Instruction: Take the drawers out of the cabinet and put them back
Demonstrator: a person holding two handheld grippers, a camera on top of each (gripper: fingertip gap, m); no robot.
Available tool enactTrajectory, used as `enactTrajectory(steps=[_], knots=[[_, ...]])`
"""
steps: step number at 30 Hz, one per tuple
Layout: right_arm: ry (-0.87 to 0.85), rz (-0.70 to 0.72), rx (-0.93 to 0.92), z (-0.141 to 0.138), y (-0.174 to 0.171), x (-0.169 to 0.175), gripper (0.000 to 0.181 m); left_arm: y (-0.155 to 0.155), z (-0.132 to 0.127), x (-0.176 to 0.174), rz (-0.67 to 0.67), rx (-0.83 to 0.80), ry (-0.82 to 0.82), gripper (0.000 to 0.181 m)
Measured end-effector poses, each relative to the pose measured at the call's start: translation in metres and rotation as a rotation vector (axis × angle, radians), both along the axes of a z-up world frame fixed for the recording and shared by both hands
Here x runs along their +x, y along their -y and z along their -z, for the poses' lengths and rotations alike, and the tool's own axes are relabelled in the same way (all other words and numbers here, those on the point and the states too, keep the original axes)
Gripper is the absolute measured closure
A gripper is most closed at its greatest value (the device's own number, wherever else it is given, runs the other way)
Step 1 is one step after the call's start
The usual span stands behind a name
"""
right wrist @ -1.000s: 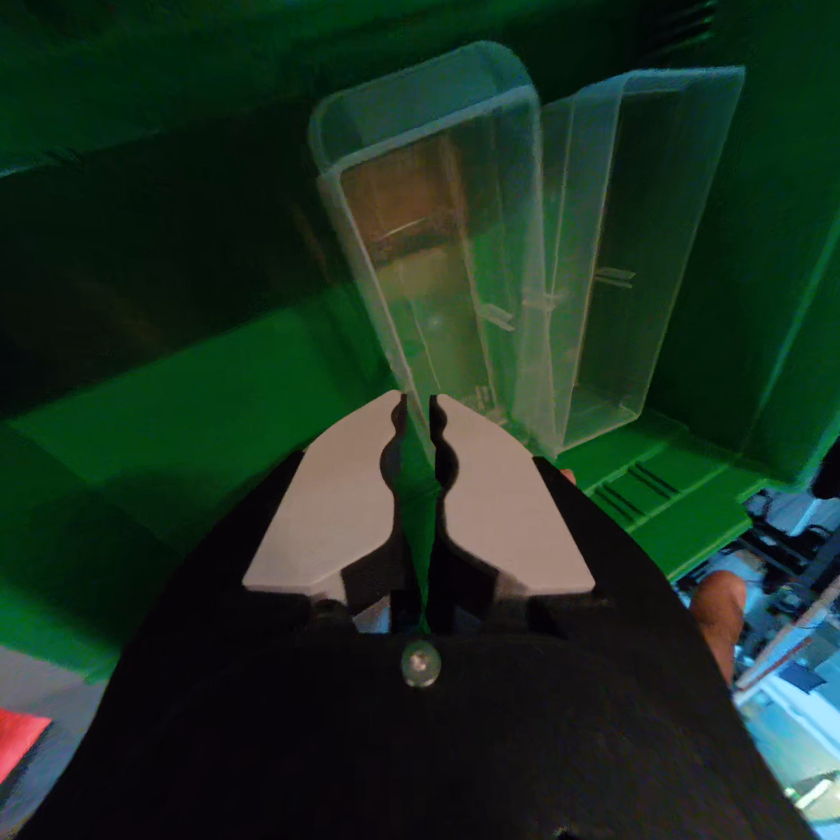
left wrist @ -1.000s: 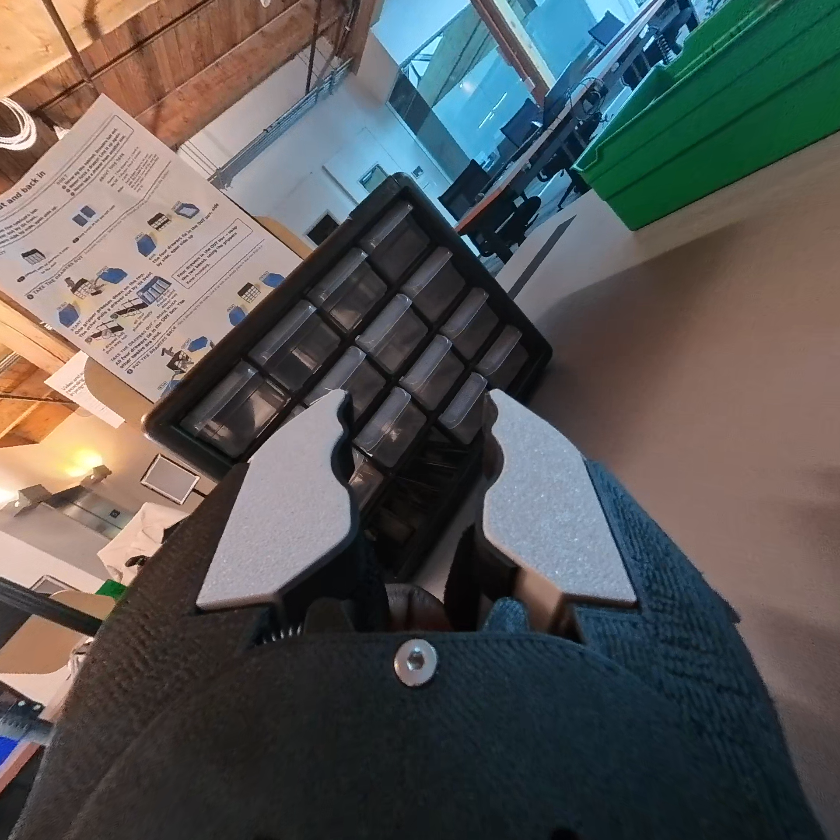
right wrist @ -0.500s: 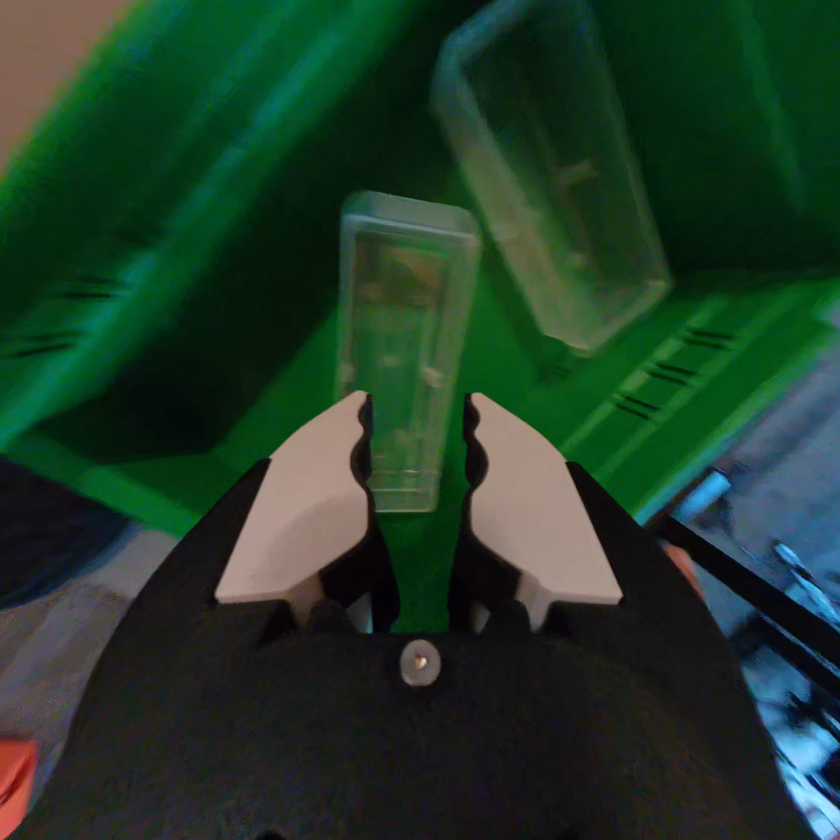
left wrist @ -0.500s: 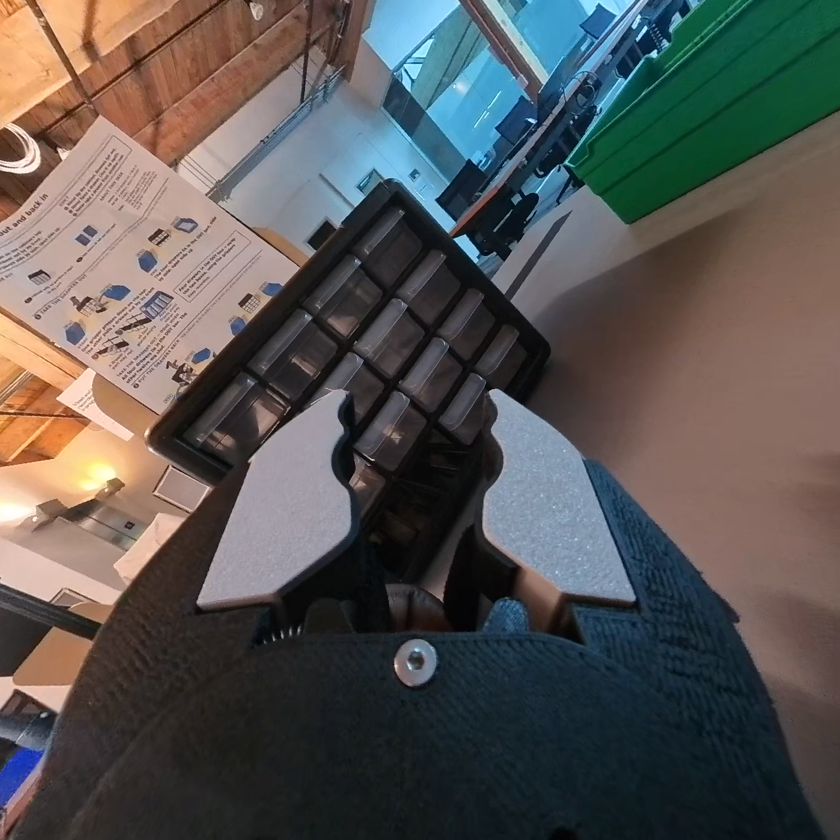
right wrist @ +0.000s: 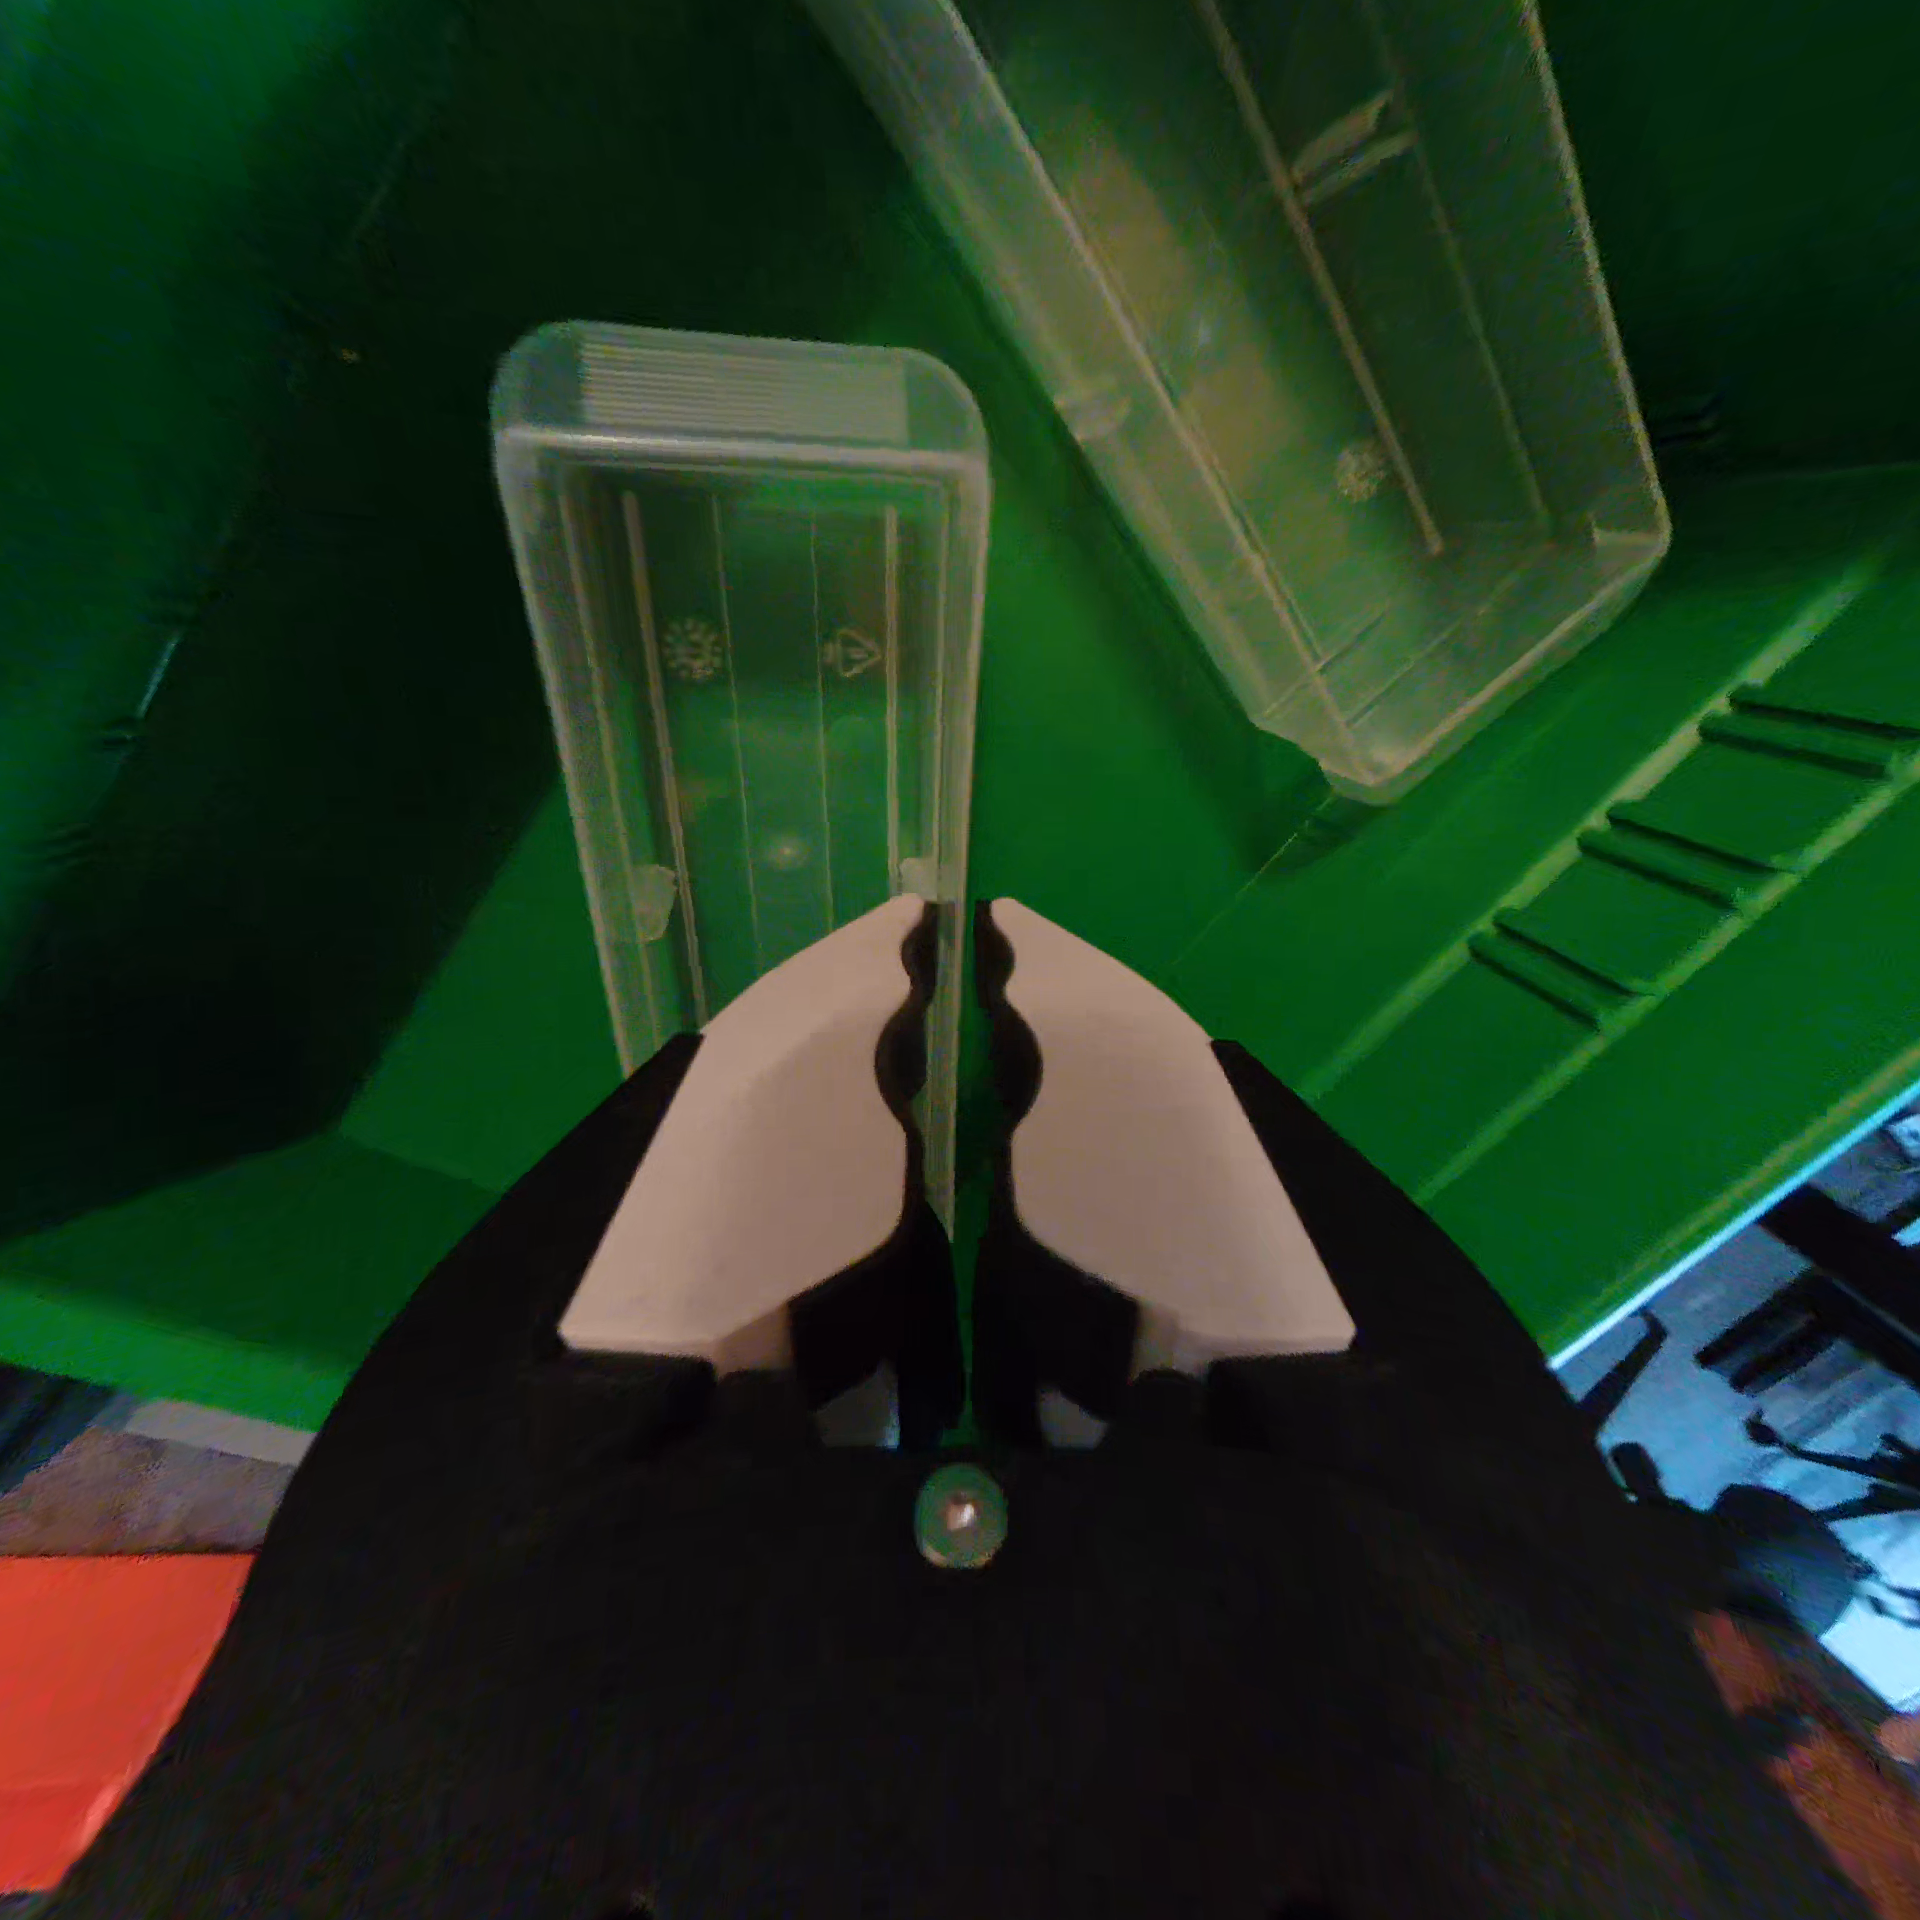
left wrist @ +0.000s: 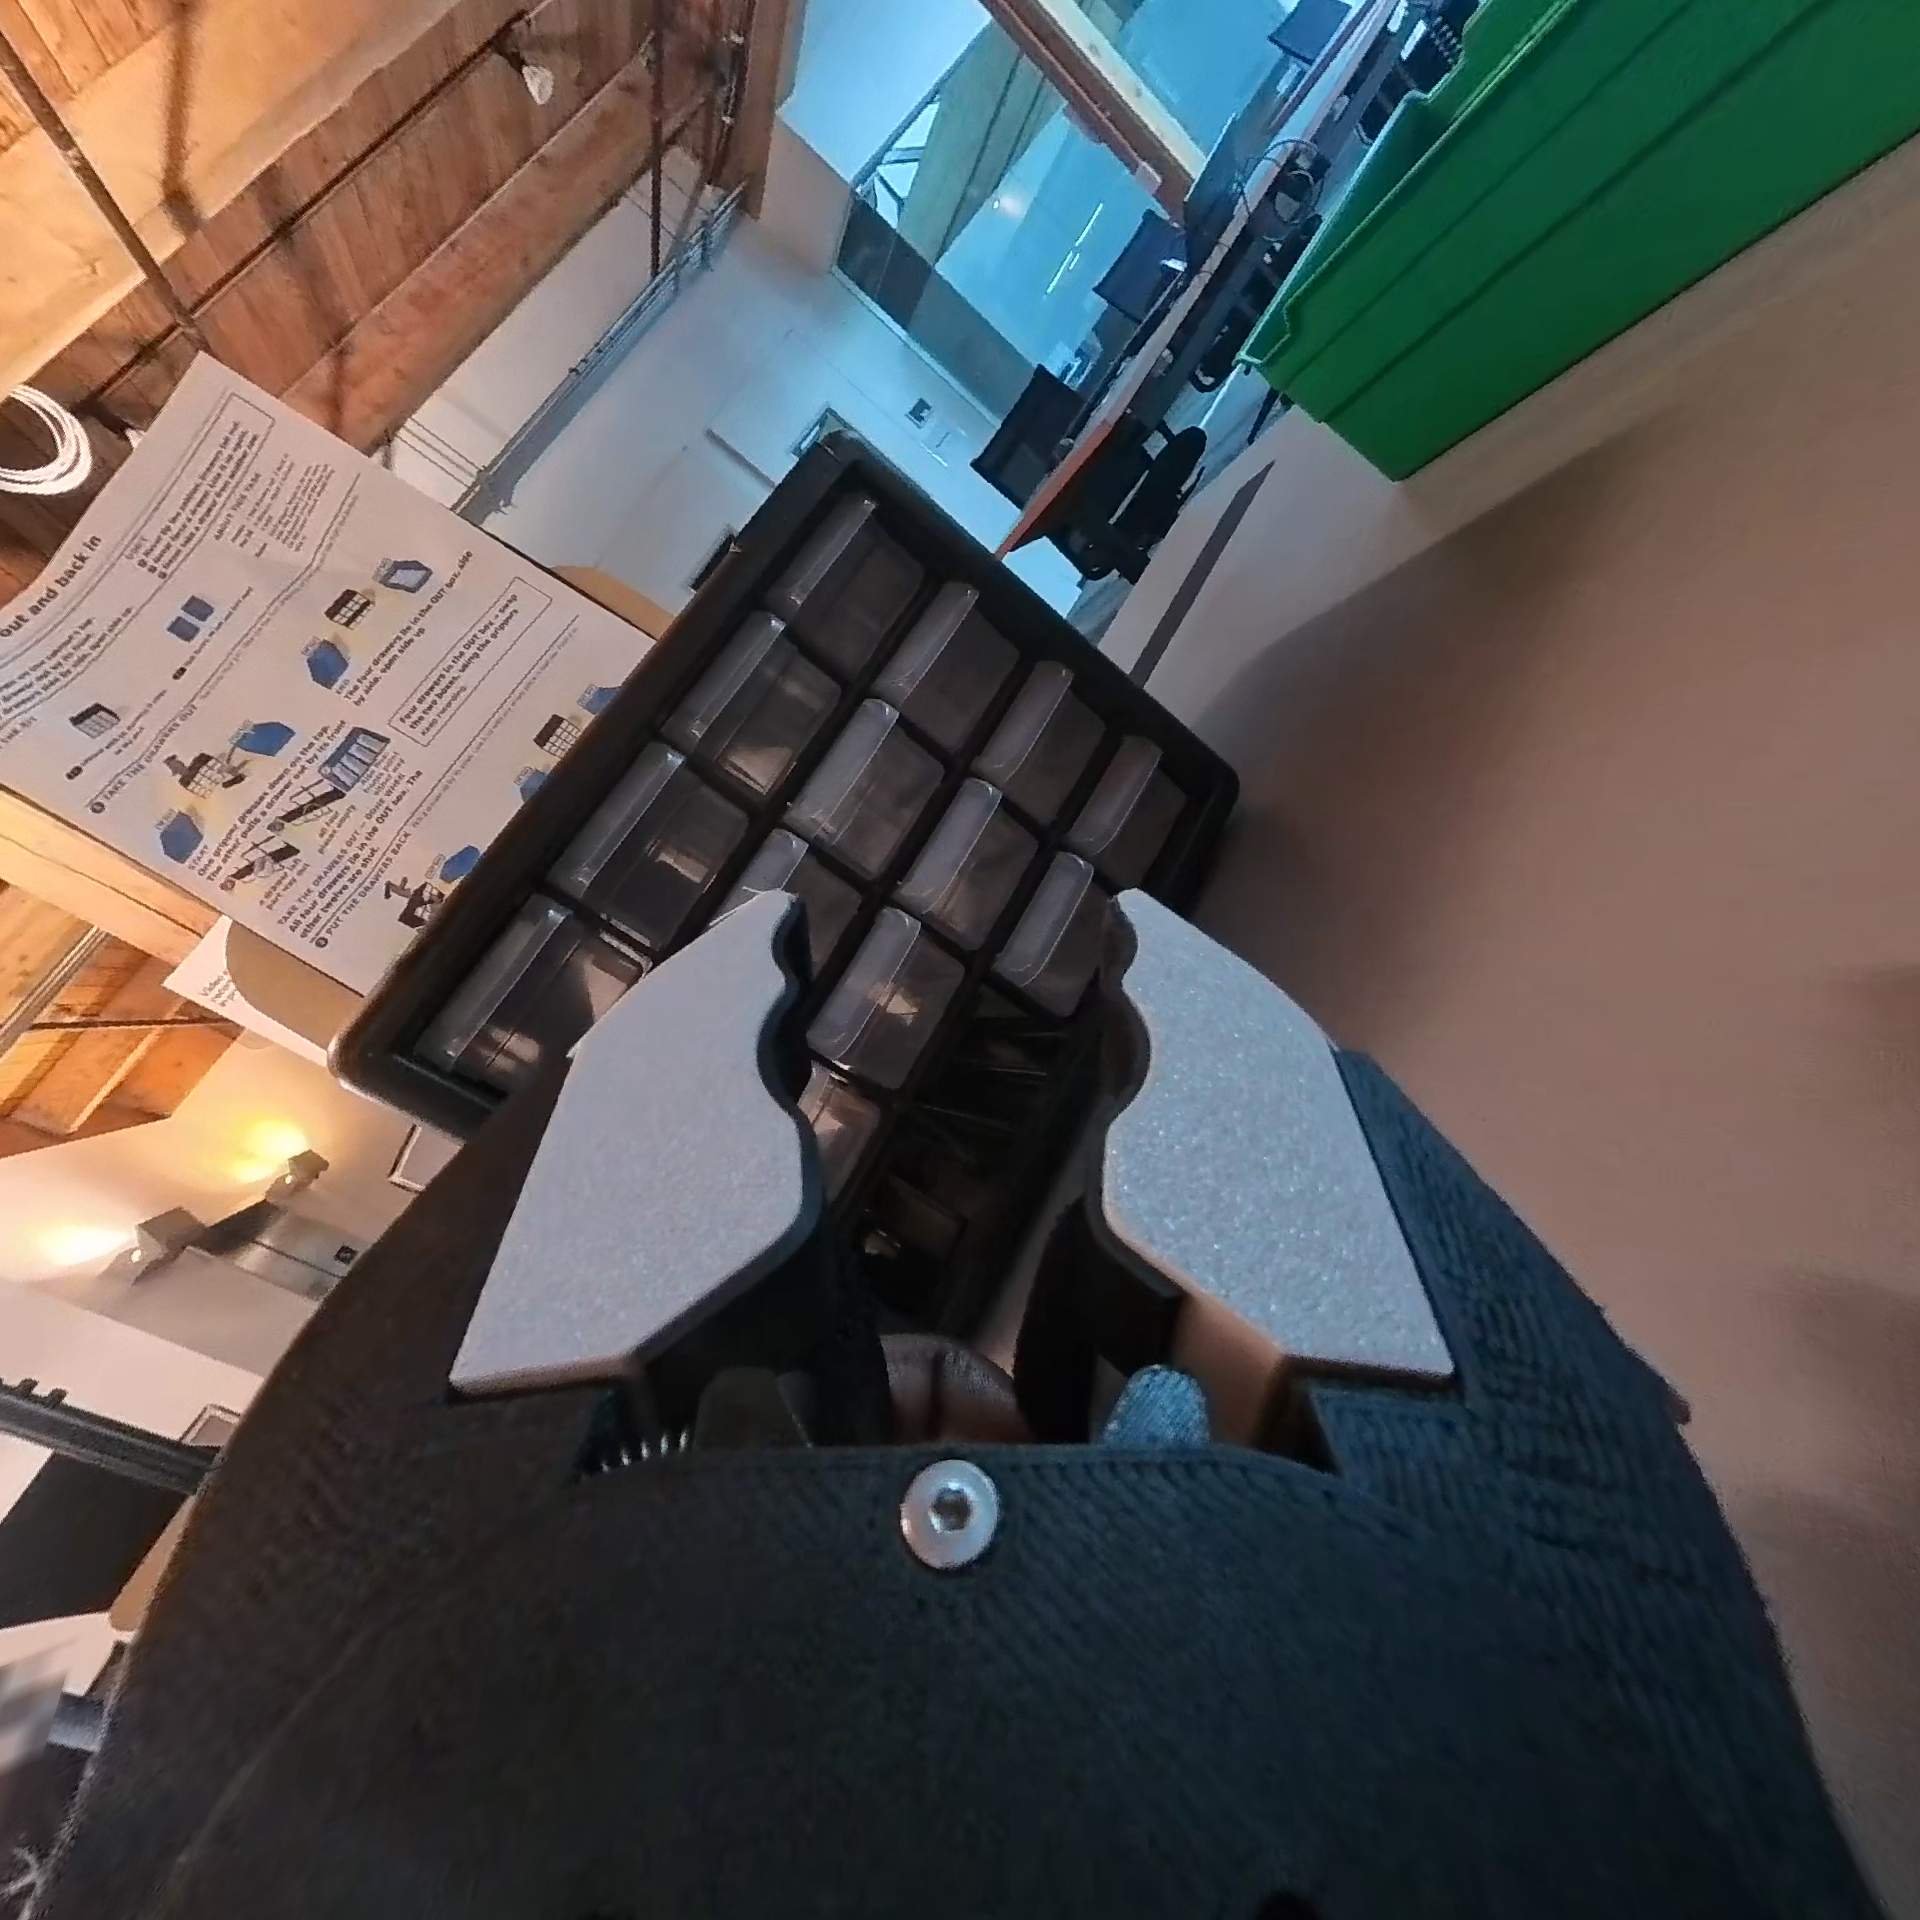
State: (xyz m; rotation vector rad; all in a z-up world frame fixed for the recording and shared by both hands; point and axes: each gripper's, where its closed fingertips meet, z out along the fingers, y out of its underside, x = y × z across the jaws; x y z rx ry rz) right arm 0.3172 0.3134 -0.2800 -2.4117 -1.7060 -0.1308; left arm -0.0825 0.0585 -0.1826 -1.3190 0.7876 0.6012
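In the left wrist view, the black cabinet (left wrist: 1210, 831) lies tilted on the tan table (left wrist: 1558, 935). Clear drawers (left wrist: 894, 779) fill most of its slots, but the slots (left wrist: 997, 1101) nearest me are empty. My left gripper (left wrist: 951, 914) is open, and its fingers straddle that near end. In the right wrist view, my right gripper (right wrist: 956, 904) is shut on the right side wall of a clear drawer (right wrist: 769, 675) inside the green bin (right wrist: 1403, 987). A second clear drawer (right wrist: 1299, 364) lies at an angle at the upper right of the bin.
The green bin also shows in the left wrist view (left wrist: 1610, 260) at the table's far right. A printed instruction sheet (left wrist: 260, 675) hangs behind the cabinet. An orange patch (right wrist: 104, 1662) shows below the bin at the lower left.
My right gripper held a drawer wall, opened half a second ago, and has shut again on the drawer's right wall. The second drawer sits further apart. The left gripper has barely moved.
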Motion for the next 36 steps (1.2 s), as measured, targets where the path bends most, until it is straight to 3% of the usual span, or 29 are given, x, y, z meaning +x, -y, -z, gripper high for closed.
enactTrajectory(steps=[1,6,8,11,13,15,19,23,27,31,36], knots=[[-0.022,0.035,-0.007,0.0,0.0,-0.001,0.179,0.0,0.0,0.0,0.0,0.001,-0.002,0.128],[-0.205,0.402,-0.068,-0.005,-0.001,-0.002,0.18,0.0,0.0,0.001,-0.002,0.003,-0.009,0.128],[-0.284,0.433,-0.074,-0.011,0.001,-0.007,0.177,0.0,0.001,0.001,-0.003,0.003,-0.022,0.128],[-0.348,0.369,-0.021,-0.029,0.002,-0.013,0.155,-0.001,0.003,0.004,0.001,-0.003,-0.044,0.128],[-0.317,0.193,0.065,-0.044,0.003,-0.015,0.145,-0.001,0.005,0.005,0.002,-0.004,-0.058,0.128],[-0.213,-0.17,0.149,-0.052,0.017,-0.017,0.144,0.0,0.005,0.006,0.004,-0.005,-0.064,0.128],[0.274,-0.776,0.432,-0.057,0.013,0.007,0.143,-0.001,0.006,0.007,0.004,-0.005,-0.067,0.128],[0.567,-1.034,0.46,-0.049,0.009,0.022,0.138,0.0,0.004,0.008,0.002,0.001,-0.071,0.128],[0.746,-1.42,0.616,-0.046,0.004,0.013,0.126,0.0,0.005,0.008,0.003,0.001,-0.079,0.128],[0.792,-1.594,0.652,-0.031,0.006,0.008,0.124,0.001,0.002,0.007,0.005,0.011,-0.075,0.129],[0.818,-1.633,0.631,-0.008,0.011,0.004,0.154,0.001,0.002,0.008,0.005,0.01,-0.079,0.128]])
